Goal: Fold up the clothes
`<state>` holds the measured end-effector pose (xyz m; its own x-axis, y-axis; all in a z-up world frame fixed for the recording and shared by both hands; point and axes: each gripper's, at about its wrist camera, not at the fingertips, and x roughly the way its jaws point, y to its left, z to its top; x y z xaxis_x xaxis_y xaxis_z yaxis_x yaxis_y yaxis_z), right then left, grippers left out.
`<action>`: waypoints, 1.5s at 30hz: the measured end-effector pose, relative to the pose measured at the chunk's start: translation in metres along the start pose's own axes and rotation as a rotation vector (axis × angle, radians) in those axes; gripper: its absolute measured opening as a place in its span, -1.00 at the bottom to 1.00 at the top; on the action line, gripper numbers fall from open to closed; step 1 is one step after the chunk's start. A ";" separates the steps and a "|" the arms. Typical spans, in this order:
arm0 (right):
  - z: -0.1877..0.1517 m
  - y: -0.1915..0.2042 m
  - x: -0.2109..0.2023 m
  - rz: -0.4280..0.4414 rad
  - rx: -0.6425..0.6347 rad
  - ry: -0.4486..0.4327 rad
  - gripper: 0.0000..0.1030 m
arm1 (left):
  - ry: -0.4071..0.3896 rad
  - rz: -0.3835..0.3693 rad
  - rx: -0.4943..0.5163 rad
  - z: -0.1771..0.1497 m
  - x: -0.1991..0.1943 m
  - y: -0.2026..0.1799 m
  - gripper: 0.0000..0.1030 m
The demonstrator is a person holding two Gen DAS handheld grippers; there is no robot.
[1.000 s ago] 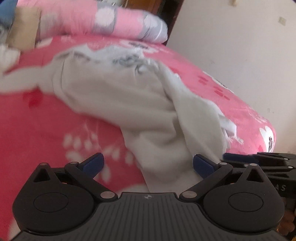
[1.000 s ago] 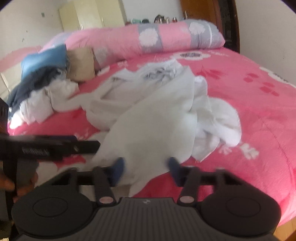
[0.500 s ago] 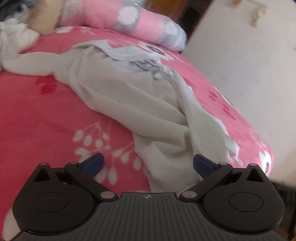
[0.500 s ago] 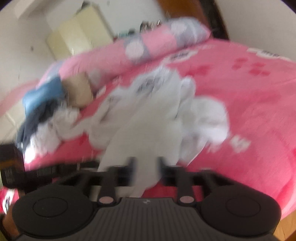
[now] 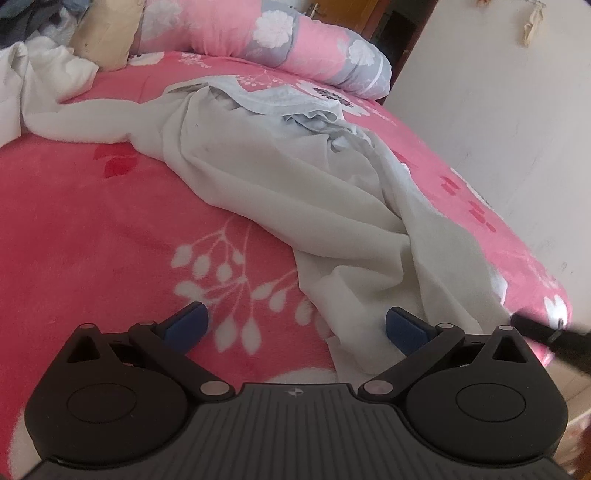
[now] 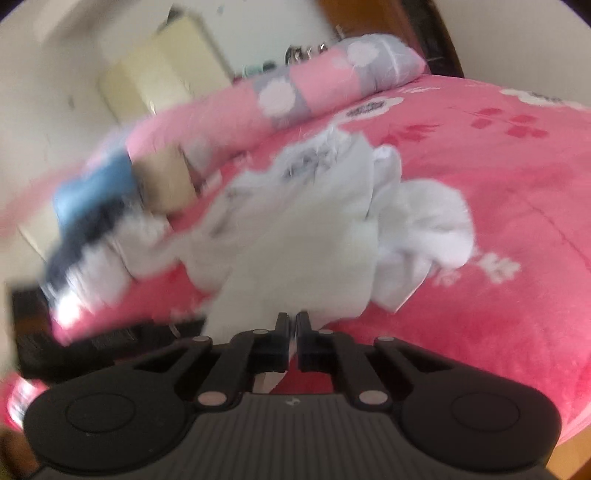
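White cloth [image 5: 280, 192] lies crumpled across the pink bed [image 5: 92, 229], running from the pillow side down to the near edge, with many folds and one long part reaching to the left. My left fingers [image 5: 295, 326] stand wide apart just above the blanket; the lower end of the cloth hangs between them, nearer to the blue pad [image 5: 404, 328] on the right, but the pads do not press on it. My right fingers [image 6: 291, 332] have just been closing and are now clenched together, and a thin edge of the white cloth [image 6: 295, 240] is caught between them at the near edge of the bed [image 6: 498, 184]. That view is blurred, so I cannot tell how much cloth is in the grasp. In the left view the dark tip of my right tool [image 5: 546, 334] shows at the right border, beside the corner of the cloth. A long pink and grey pillow [image 5: 280, 40] lies at the head of the bed. A beige bundle [image 5: 107, 35] and more white laundry [image 5: 48, 70] lie at the far left, with blue and dark clothes [image 6: 92, 199] beside them.
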<state>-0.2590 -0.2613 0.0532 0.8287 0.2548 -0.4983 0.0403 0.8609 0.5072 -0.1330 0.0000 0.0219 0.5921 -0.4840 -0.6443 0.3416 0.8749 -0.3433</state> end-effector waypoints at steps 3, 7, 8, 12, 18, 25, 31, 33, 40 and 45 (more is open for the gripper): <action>0.013 -0.017 -0.016 0.039 0.078 -0.061 -0.94 | -0.003 0.018 0.035 -0.003 0.001 -0.004 1.00; 0.029 -0.031 -0.017 0.072 0.137 -0.069 -0.90 | -0.002 0.024 0.051 -0.004 0.001 -0.006 1.00; 0.029 -0.032 -0.013 0.067 0.144 -0.037 -0.89 | -0.001 0.021 0.042 -0.003 0.000 -0.005 1.00; 0.014 -0.030 0.014 0.019 0.174 0.128 0.20 | 0.002 -0.011 -0.042 0.004 -0.003 0.003 1.00; -0.011 -0.011 0.037 0.091 0.133 0.165 0.08 | 0.004 -0.012 -0.063 0.008 -0.002 0.003 1.00; -0.001 -0.007 0.020 0.233 0.109 0.119 -0.91 | -0.011 -0.004 -0.092 0.012 -0.004 0.006 1.00; 0.052 -0.049 -0.005 0.354 0.225 -0.014 -0.92 | -0.020 0.031 -0.054 0.020 0.004 0.004 1.00; 0.081 -0.069 -0.003 0.360 0.259 -0.055 -0.92 | -0.019 0.039 -0.027 0.022 0.008 0.001 1.00; 0.213 -0.158 0.019 0.212 0.340 -0.233 -0.92 | -0.015 0.052 0.024 0.017 0.015 -0.004 1.00; 0.257 -0.237 0.039 -0.051 0.555 -0.336 -0.25 | -0.015 0.049 0.044 0.014 0.012 -0.005 1.00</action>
<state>-0.0927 -0.5689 0.0938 0.9438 -0.0096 -0.3303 0.2924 0.4902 0.8211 -0.1174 -0.0107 0.0253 0.6198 -0.4413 -0.6490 0.3434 0.8961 -0.2813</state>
